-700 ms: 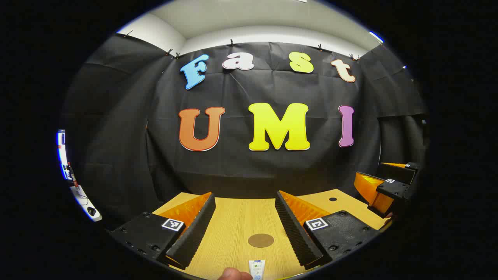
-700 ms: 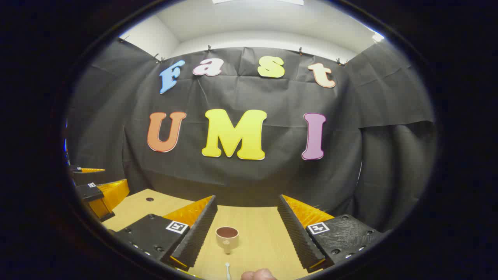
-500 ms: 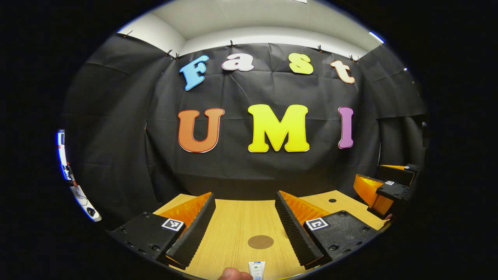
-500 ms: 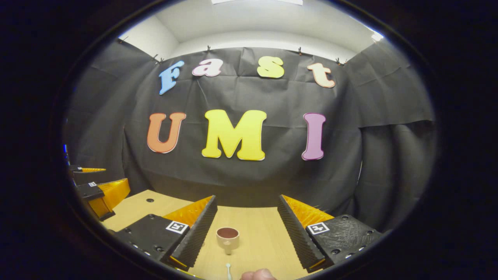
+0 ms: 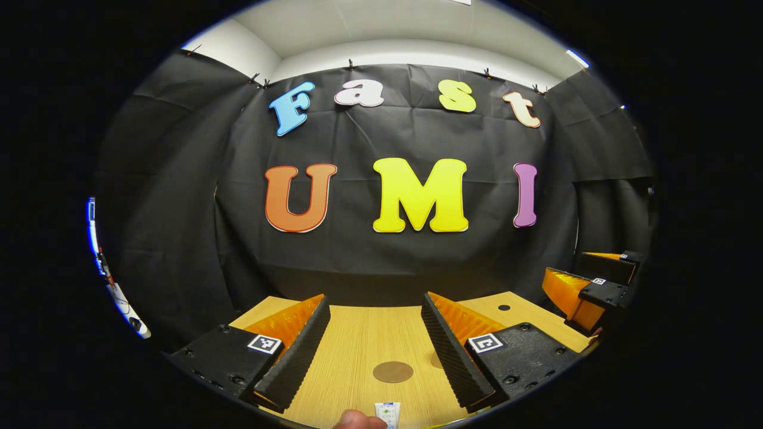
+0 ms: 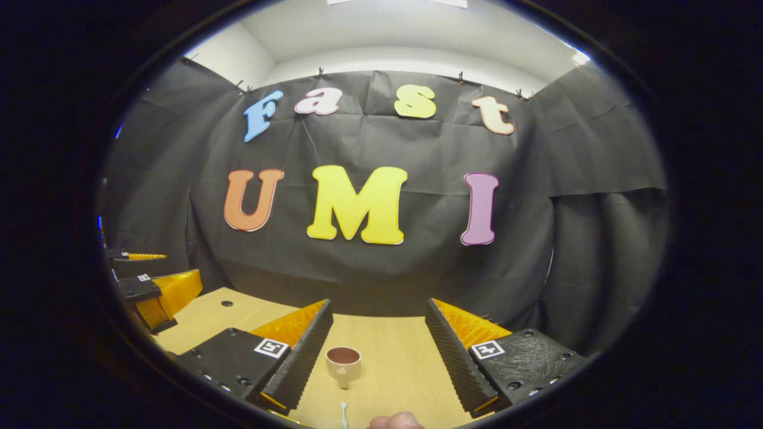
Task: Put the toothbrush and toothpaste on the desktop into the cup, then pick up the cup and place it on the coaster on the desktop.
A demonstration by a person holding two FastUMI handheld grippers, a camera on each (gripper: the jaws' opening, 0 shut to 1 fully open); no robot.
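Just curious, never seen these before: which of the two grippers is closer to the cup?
Right. The cup stands on the table just ahead of the open right gripper, between its fingers. The left gripper is off to the side, farther away.

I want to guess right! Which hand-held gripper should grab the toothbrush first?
Probably the right hand-held gripper. In its view the toothbrush lies just before its open fingers, with the cup right behind it. The left hand-held gripper faces the toothpaste and coaster instead.

Left gripper: black screwed housings; ribbed jaws; square markers.
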